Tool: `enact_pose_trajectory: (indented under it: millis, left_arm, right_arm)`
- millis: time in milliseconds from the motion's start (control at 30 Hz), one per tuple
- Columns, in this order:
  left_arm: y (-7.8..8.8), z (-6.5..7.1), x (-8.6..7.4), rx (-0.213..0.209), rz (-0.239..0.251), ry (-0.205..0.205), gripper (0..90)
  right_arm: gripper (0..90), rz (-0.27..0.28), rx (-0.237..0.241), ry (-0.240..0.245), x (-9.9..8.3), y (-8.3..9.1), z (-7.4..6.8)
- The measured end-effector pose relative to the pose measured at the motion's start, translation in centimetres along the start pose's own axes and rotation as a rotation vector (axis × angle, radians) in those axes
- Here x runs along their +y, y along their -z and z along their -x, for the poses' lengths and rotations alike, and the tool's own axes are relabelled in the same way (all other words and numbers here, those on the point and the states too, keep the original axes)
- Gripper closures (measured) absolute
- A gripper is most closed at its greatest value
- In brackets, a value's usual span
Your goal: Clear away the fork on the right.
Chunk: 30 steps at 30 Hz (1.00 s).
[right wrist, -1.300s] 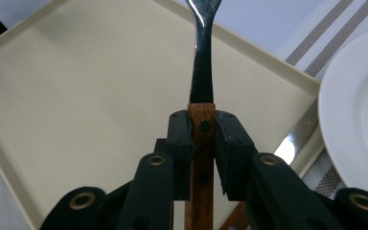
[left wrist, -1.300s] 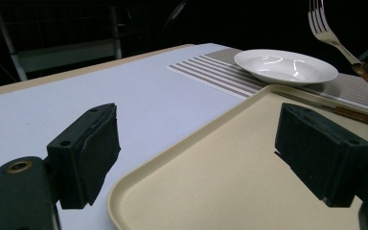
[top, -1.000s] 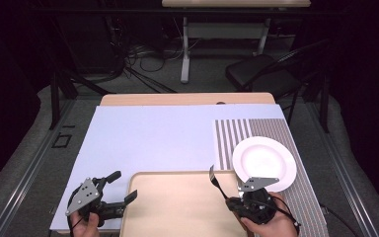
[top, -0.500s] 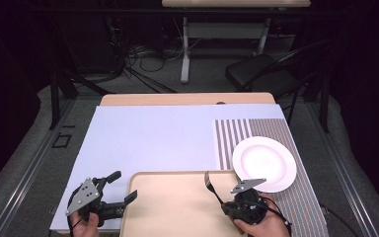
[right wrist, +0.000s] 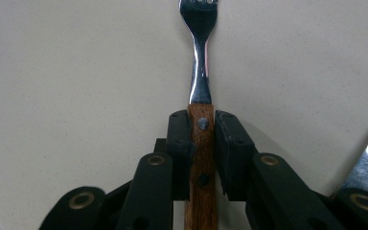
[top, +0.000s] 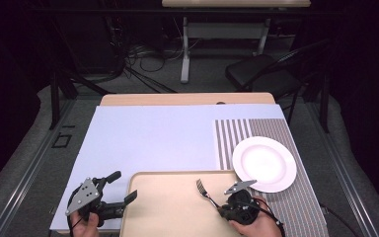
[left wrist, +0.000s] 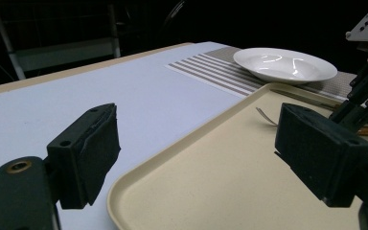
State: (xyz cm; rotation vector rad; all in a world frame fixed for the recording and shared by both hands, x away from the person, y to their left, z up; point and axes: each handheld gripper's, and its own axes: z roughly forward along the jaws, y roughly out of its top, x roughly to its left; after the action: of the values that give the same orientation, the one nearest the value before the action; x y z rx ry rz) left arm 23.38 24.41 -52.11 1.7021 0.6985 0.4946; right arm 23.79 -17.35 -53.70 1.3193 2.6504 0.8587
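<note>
Two hand-held grippers: over the tray [top: 177,207]
Right hand-held gripper [top: 222,205]: clamps the fork [right wrist: 200,86]
Left hand-held gripper [top: 122,187]: released, at the tray's left edge

Fork [right wrist: 201,57] with a steel head and neck and a wooden handle bearing metal rivets. The handle is clamped between the two black pads of the right hand-held gripper [right wrist: 202,143]; the tines point away from it. The fork lies low over the beige tray [top: 168,207], its tines [top: 201,186] directed toward the tray's far side.
</note>
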Motion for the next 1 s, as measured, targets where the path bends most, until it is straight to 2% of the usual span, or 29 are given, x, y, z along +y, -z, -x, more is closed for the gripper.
enact_pose_trajectory:
  millis: [233, 367, 533, 667, 800, 833, 867, 1000]
  left_arm:
    - [-0.02, -0.01, 0.01, -0.004, -0.001, -0.003, 15.7]
    - [-0.01, -0.01, 0.01, -0.004, -0.001, -0.003, 15.7]
    - [-0.02, 0.0, 0.0, -0.002, -0.003, -0.003, 15.7]
    - [-0.05, 0.0, 0.01, -0.003, -0.004, -0.005, 15.7]
    - [-0.06, -0.01, 0.0, -0.004, -0.005, -0.005, 15.7]
    - [-0.06, 0.0, 0.0, -0.004, -0.005, -0.005, 15.7]
    - [-0.05, 0.0, 0.0, -0.004, -0.005, -0.006, 15.7]
    - [-0.03, -0.03, 0.0, -0.006, -0.008, -0.004, 15.7]
  right_arm:
    - [77.0, 0.004, -0.009, 0.01, -0.1, 0.03, -0.14]
    - [73.8, 0.017, -0.005, 0.023, -0.18, 0.18, -0.12]
    - [68.9, 0.053, 0.002, 0.031, -0.18, 0.65, -0.12]
    - [67.0, 0.096, 0.001, 0.076, -0.15, 0.78, -0.24]
    - [67.8, 0.116, 0.009, 0.1, -0.07, 0.68, -0.59]
    - [68.6, 0.132, 0.017, 0.107, -0.07, 0.56, -0.63]
    - [70.1, 0.121, 0.018, 0.115, -0.01, 0.62, -0.68]
    - [74.6, 0.143, 0.029, 0.141, 0.13, 0.55, -0.84]
